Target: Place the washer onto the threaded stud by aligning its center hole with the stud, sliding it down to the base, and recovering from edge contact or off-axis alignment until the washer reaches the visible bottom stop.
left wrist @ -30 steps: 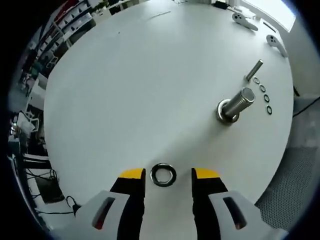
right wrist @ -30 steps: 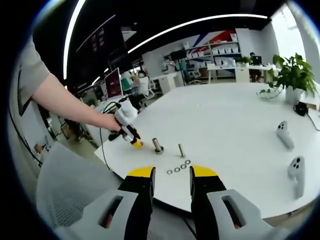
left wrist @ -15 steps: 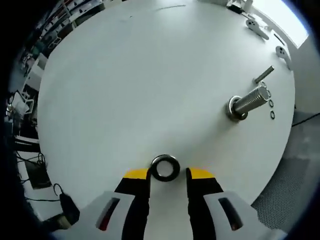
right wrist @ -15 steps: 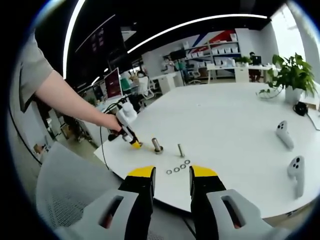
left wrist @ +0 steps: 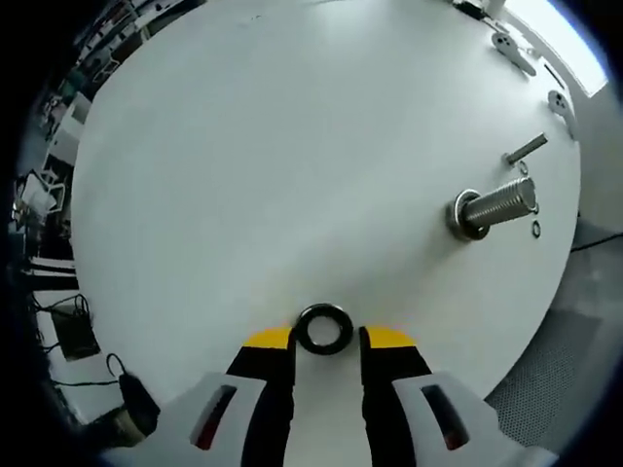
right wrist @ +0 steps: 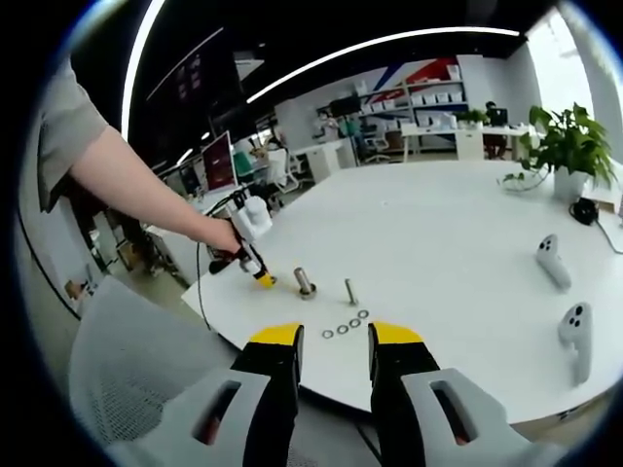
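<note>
Washer (left wrist: 323, 329) lies flat on the white counter (left wrist: 273, 165), right between the yellow tips of the left gripper (left wrist: 326, 338), which sit nearly closed against its rim, though firm contact cannot be confirmed. Threaded stud (left wrist: 494, 203) stands well apart at about two o'clock, with a thinner bolt (left wrist: 526, 149) beyond it. Thin and flat, the washer could squirt out or tip if the tips catch only its edge. No containers appear. Right gripper (right wrist: 335, 337) hangs off the counter edge, partly open and empty, spare washers (right wrist: 345, 329) at twelve o'clock.
</note>
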Available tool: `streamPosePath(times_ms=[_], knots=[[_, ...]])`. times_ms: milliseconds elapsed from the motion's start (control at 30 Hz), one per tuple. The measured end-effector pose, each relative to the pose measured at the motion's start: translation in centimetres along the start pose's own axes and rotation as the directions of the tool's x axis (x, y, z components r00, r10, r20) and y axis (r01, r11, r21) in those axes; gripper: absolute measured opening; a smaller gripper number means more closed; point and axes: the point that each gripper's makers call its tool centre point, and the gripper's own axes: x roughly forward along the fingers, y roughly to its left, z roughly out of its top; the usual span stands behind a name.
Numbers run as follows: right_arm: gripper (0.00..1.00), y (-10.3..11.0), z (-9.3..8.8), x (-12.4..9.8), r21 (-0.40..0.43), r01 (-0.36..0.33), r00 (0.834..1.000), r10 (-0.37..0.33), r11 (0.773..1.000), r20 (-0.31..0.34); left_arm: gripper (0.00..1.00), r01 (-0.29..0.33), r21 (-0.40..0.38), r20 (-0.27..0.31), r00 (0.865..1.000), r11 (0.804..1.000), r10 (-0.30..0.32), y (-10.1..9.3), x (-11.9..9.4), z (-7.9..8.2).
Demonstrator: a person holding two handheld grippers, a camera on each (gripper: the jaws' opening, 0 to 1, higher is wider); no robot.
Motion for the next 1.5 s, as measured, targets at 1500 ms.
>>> streamPosePath(times_ms=[1500], knots=[[0.28, 0.2, -0.1, 0.0, -0.014, -0.009, 1.000, 0.009, 1.000, -0.006, 0.19, -0.010, 0.171, 0.041, 0.999, 0.985, 0.003, -3.1, -2.3, 0.5]])
